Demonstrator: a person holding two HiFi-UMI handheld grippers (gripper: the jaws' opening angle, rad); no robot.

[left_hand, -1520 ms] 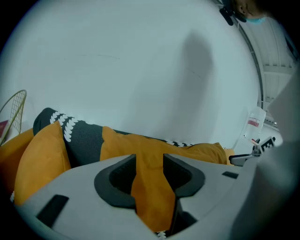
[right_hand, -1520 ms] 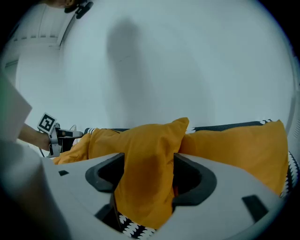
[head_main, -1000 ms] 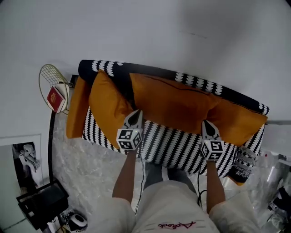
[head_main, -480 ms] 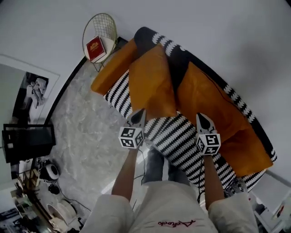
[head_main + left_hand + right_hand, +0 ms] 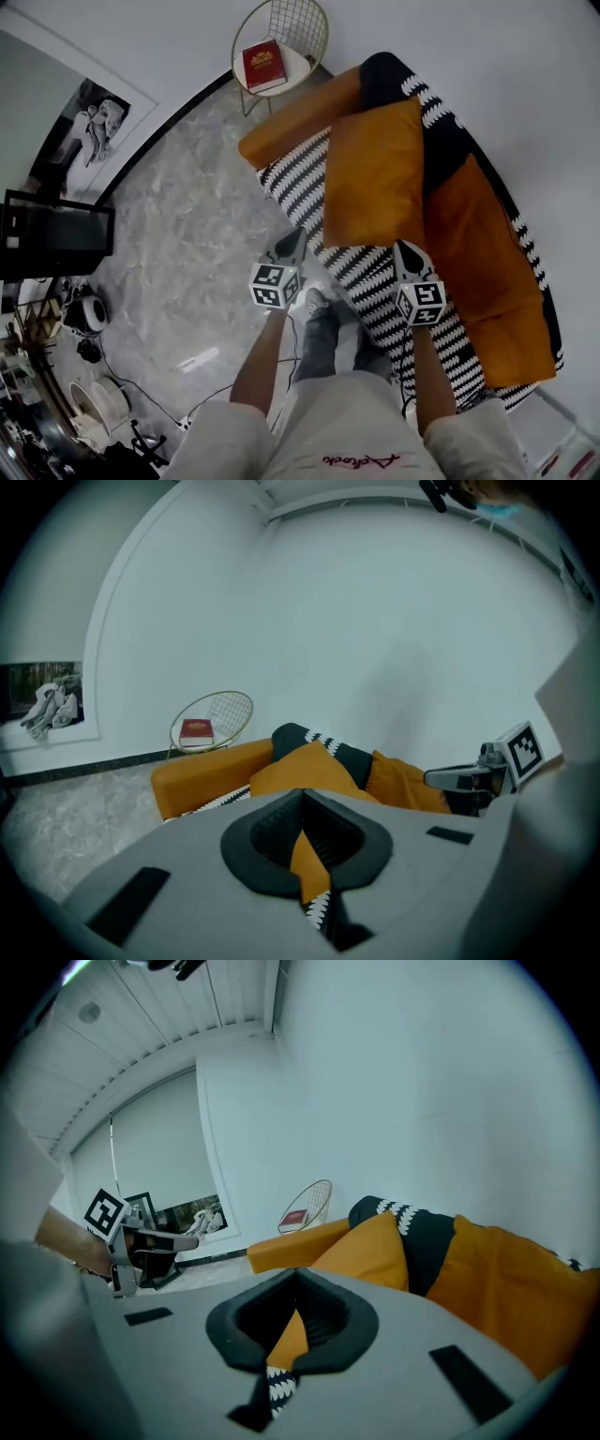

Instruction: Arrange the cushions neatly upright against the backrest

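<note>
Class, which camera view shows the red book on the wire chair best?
The head view: the red book lies cover up, fully seen. The left gripper view shows the book small and distant; the right gripper view, smaller still.

Striped sofa [image 5: 295, 187] carries a square cushion [image 5: 375, 173]; long cushion [image 5: 487, 272] beside it.

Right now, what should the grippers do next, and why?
Probably open both grippers and reach for the small orange cushion. The left gripper and right gripper are shut, empty and short of it, and it looks tilted against the backrest.
</note>
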